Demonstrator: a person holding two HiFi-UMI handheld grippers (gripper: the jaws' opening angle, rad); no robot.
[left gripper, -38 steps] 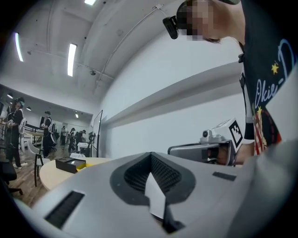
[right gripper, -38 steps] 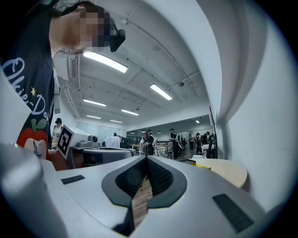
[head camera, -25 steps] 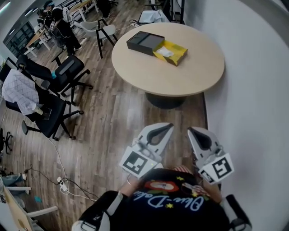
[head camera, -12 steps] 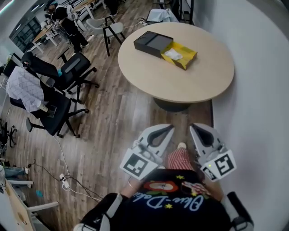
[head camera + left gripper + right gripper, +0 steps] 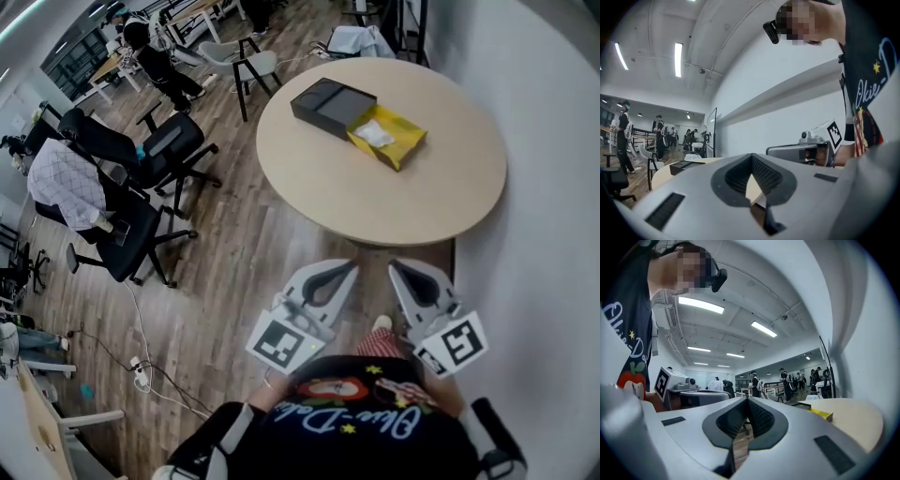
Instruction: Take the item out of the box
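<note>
Wood flooring (image 5: 244,234) ran under a round table (image 5: 412,202) that stood against a pale wall (image 5: 553,187), with black office chairs (image 5: 141,164) off to the left. On the table's far half I saw the box: a black sleeve (image 5: 326,103) with a yellow tray (image 5: 401,150) touching its right end. The white item (image 5: 375,134) lay inside that tray.

I had both tools low and close to my chest, well short of the table and well apart from the box. My left gripper (image 5: 352,266) pointed up toward the table; in its own view (image 5: 751,157) the jaws met at the tips with nothing between them. My right gripper (image 5: 394,268) sat just beside it, and its own view (image 5: 747,402) likewise showed the jaws closed together and empty. From the right gripper view the tray's yellow edge (image 5: 819,414) showed at the near rim of the tabletop (image 5: 853,418).
</note>
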